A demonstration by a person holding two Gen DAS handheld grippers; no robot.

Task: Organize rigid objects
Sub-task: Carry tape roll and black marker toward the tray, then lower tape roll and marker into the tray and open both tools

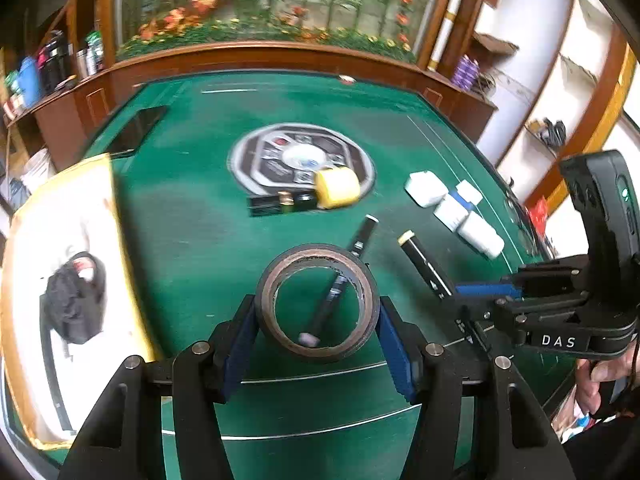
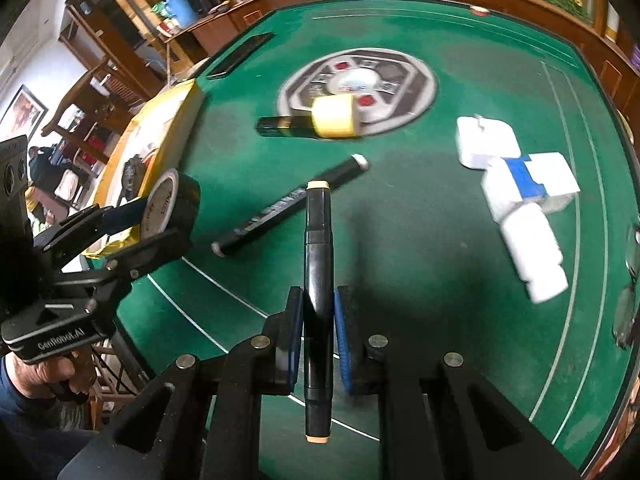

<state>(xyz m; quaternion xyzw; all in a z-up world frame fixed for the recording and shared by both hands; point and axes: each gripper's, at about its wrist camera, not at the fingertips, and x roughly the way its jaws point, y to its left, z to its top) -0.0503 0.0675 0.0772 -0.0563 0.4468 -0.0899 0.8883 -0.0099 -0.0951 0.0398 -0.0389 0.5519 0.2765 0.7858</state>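
My left gripper (image 1: 318, 320) is shut on a black tape roll (image 1: 317, 303) and holds it above the green table (image 1: 192, 216); the roll also shows in the right wrist view (image 2: 172, 204). My right gripper (image 2: 316, 320) is shut on a black marker with cream ends (image 2: 318, 280), also seen in the left wrist view (image 1: 424, 264). A second black marker (image 2: 288, 208) lies on the felt. A yellow tape roll (image 2: 334, 116) and a small black bar (image 2: 280, 124) lie by the round centre panel (image 2: 360, 88).
A yellow-rimmed box (image 1: 60, 272) at the left holds a black bundle (image 1: 76, 300). White chargers and a white bottle (image 2: 520, 200) lie at the right. A dark phone (image 1: 136, 132) lies at the far left. Wooden cabinets ring the table.
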